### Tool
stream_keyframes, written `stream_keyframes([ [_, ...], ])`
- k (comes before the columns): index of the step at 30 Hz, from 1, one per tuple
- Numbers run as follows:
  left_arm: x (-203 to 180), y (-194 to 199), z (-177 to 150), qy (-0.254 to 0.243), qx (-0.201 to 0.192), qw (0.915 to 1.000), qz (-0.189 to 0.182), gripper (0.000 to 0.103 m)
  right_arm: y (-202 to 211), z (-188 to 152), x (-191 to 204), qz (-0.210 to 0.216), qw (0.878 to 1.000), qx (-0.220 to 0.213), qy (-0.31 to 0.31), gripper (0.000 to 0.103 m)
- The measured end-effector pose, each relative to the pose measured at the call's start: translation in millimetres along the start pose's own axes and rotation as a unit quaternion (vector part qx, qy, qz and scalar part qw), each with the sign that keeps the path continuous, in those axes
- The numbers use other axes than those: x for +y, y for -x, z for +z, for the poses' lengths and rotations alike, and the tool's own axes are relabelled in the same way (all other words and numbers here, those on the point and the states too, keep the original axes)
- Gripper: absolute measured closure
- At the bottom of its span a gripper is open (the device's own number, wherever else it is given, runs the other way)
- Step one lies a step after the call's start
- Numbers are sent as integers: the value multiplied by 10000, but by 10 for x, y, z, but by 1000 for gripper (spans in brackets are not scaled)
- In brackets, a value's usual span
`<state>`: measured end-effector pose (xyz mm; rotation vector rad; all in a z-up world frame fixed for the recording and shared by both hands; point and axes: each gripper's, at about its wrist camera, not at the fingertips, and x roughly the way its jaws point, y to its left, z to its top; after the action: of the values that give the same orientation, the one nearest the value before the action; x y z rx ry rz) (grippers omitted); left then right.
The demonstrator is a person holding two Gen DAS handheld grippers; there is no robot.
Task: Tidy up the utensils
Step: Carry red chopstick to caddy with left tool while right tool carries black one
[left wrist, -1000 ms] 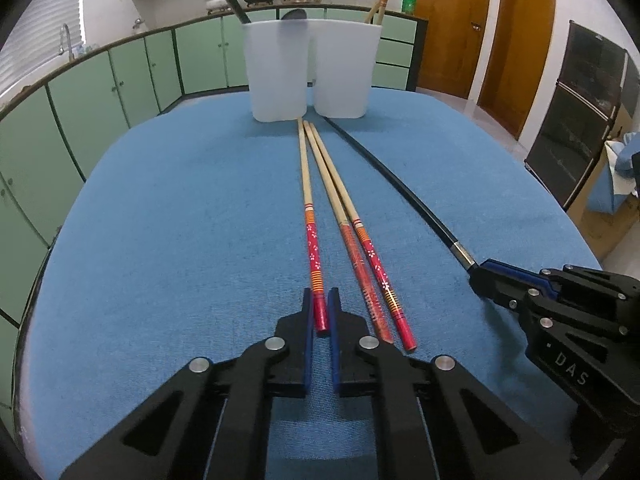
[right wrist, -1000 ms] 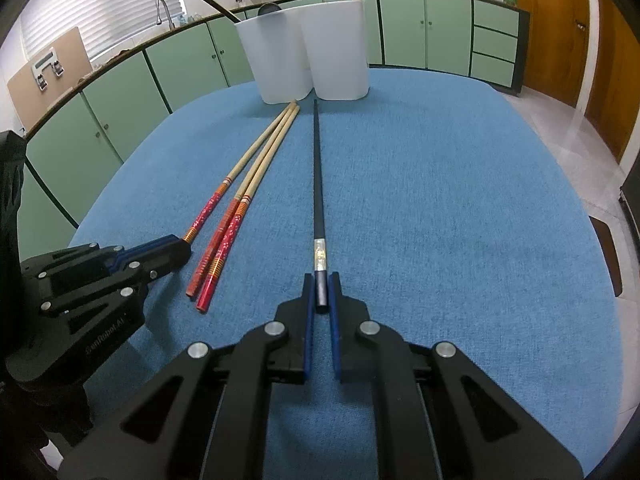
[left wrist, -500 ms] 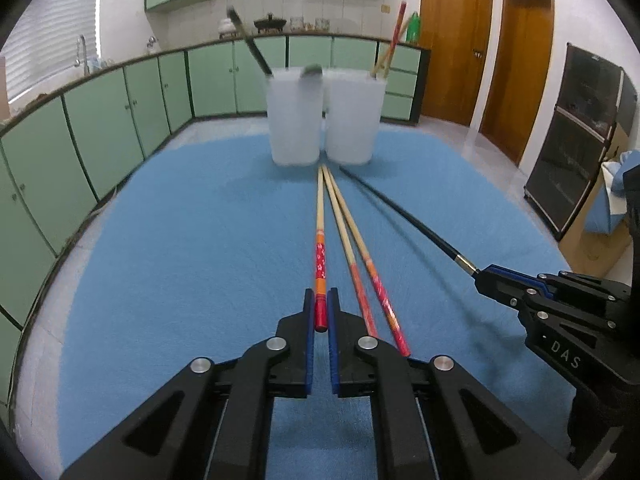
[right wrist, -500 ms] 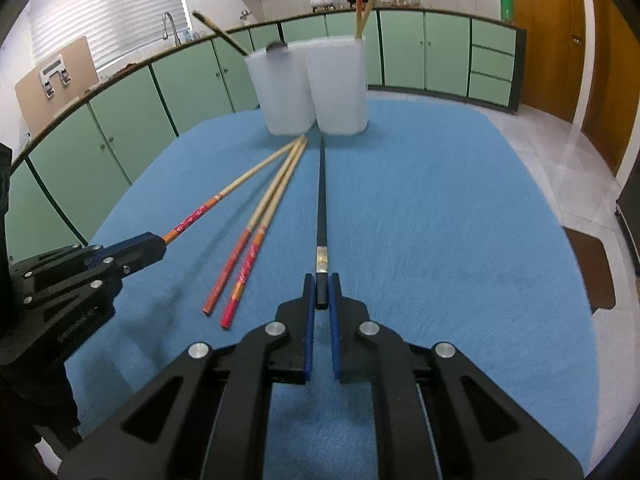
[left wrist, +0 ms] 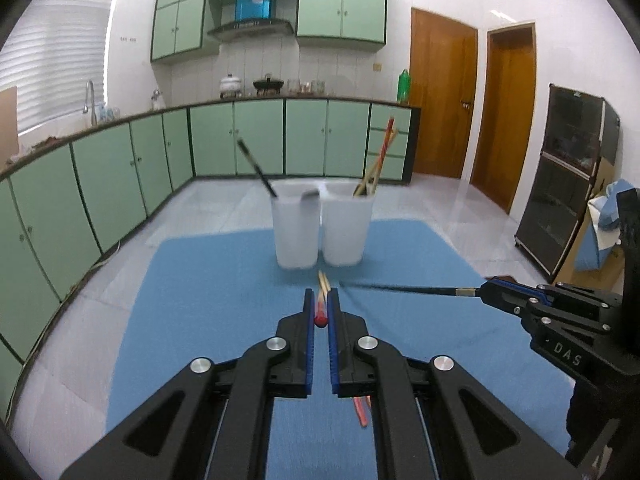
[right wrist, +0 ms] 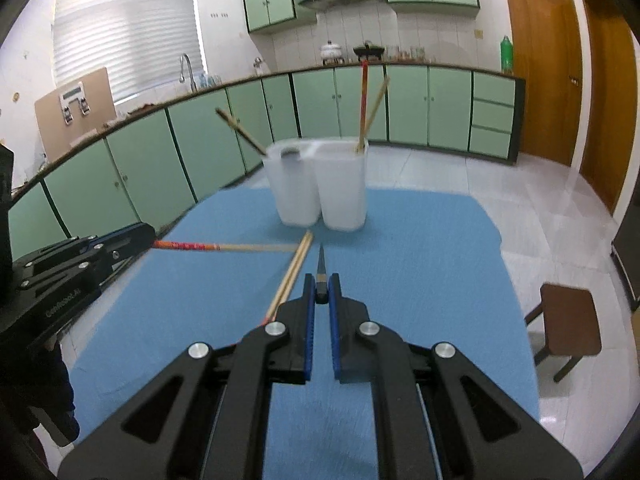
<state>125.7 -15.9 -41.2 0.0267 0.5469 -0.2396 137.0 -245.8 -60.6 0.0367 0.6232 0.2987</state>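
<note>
The red chopstick (left wrist: 320,317) sits pinched by its red end between the fingers of the left gripper (left wrist: 320,312), lifted off the blue mat (left wrist: 208,304) and pointing ahead toward the two cups; from the right wrist camera the same stick (right wrist: 208,246) runs almost level from the left gripper (right wrist: 136,236) toward the centre of the mat, red and patterned near the jaws, bare wood further out. The black chopstick (right wrist: 320,276) is clamped the same way by its end in the right gripper (right wrist: 320,292), its tip aimed at the cups; in the left view it (left wrist: 404,289) stretches sideways, motion-blurred, from the right gripper (left wrist: 490,290) toward the mat's middle. Two more chopsticks (right wrist: 294,272) lie side by side on the mat, tips just short of the cups and red ends nearer the grippers, one red end (left wrist: 360,414) showing under the left gripper. The left cup (left wrist: 295,228) and right cup (left wrist: 347,226) stand touching at the far end of the mat, both white and translucent. A dark chopstick (left wrist: 256,168) leans out of the left cup to the left, and a red one and a plain one (right wrist: 367,108) stand in the right cup. Green cabinets (left wrist: 256,140) line the walls behind, and a brown stool (right wrist: 568,326) stands on the tiled floor to the right of the mat.
</note>
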Motion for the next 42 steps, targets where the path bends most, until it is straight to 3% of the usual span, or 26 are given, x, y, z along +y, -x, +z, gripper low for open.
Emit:
stream_keyframes([
  [15, 17, 58, 585, -215, -401, 9985, -306, 97, 183, 668, 42, 240, 9979, -475, 358, 97],
  [27, -42, 59, 822, -410, -579, 9966, -427, 97, 211, 1168, 106, 481, 9960, -613, 430, 97],
  [42, 56, -44, 1940, -447, -1645, 9854, -35, 98, 1, 2387, -128, 202, 9852, -1679, 293, 97],
])
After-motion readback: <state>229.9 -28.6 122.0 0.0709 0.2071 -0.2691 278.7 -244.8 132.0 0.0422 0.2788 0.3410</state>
